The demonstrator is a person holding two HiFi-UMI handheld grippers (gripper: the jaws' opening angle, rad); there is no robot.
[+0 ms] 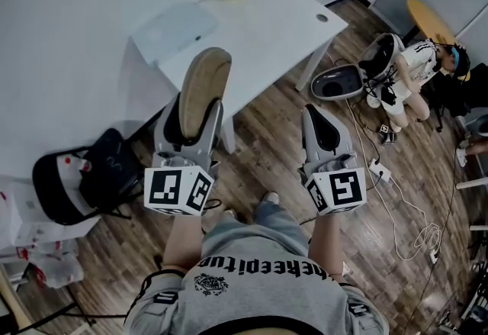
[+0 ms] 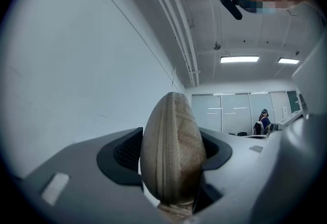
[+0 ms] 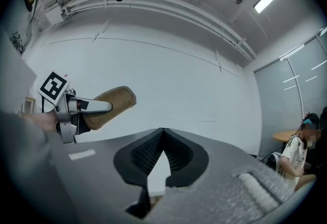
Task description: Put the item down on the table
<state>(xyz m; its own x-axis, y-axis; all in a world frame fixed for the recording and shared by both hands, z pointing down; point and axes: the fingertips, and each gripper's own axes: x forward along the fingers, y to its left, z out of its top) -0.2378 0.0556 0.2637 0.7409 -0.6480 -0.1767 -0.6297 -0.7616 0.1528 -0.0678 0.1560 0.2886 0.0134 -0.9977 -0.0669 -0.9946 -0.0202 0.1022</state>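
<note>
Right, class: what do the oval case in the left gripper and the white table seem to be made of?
Oval case: probably woven fabric over a stiff shell, tan and matte; fine weave texture and a ribbed zip seam show. Table: smooth white top, likely laminate or painted board; even colour, no grain.
</note>
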